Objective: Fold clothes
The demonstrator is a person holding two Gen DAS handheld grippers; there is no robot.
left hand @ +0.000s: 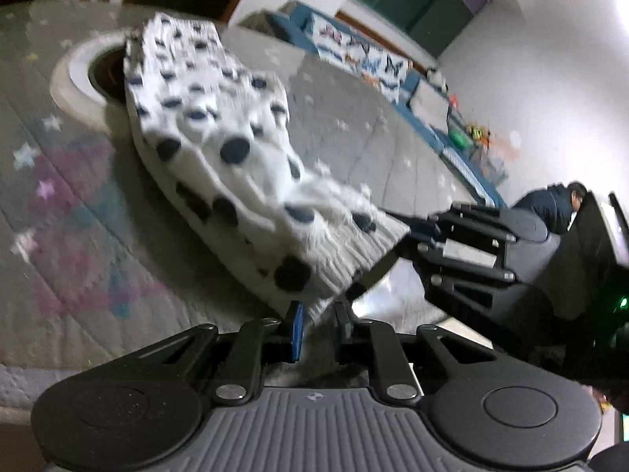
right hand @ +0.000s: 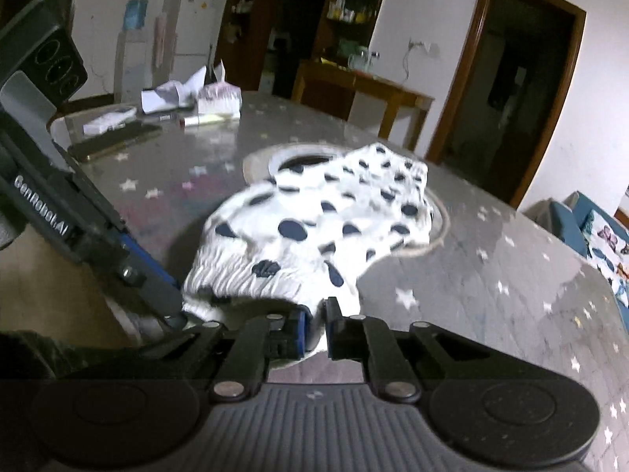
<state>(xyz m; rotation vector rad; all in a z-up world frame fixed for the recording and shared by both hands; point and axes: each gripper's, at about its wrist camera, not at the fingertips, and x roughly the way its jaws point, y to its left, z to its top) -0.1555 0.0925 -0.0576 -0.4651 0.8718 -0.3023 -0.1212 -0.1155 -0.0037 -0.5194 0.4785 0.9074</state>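
I am pinching the ribbed hem of the polka-dot garment (left hand: 220, 145) with my left gripper (left hand: 318, 314), its 2 fingers closing on the near edge of the cloth. My right gripper (right hand: 314, 324) is clamping the same hem just beside it, cloth bunching between its blue pads. The white garment with dark dots is stretching away from both grippers, its far end lying on the grey star-patterned tabletop (right hand: 491, 275) over a round ring (left hand: 74, 74). Papers (right hand: 173, 92) are lying at the far left.
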